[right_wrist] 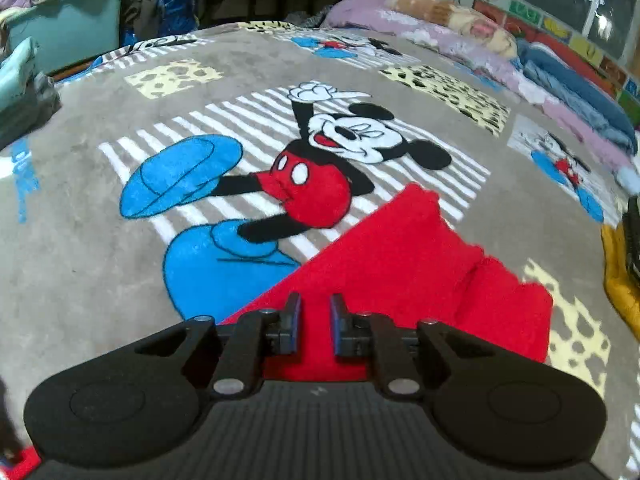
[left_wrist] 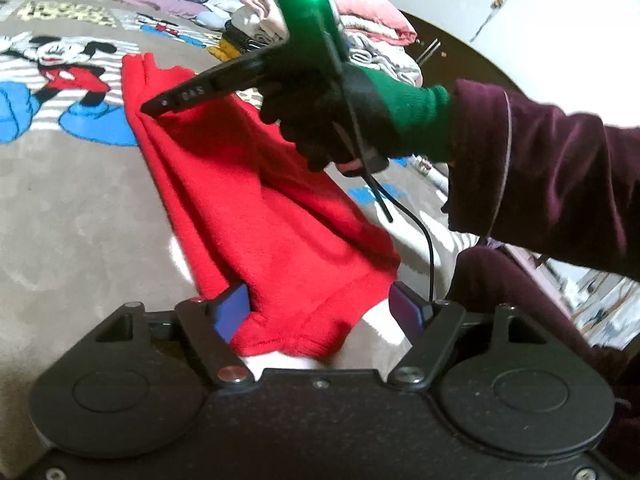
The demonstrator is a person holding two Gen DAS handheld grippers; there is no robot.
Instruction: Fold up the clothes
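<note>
Nearest the lens, the left claw [left_wrist: 320, 308] stands spread wide, its blue pads on either side of the hem of a red garment [left_wrist: 256, 208], which lies in a long narrow band on the cartoon-mouse blanket [left_wrist: 72, 200] covering the bed. Farther up that band, the right claw [right_wrist: 315, 322] hangs low over the cloth with only a narrow gap between its pads, and I cannot tell whether any cloth is caught there. My worry is the thick, fuzzy knit: if the left claw closes on just the top layer, the layers beneath could slide and the fold go crooked; the dangling black cable [left_wrist: 416, 220] could also snag the hem. Counting down by size: one blanket, one red garment, two claws, one cable, plus heaps of other laundry [left_wrist: 372, 40] by the bed's far edge.
</note>
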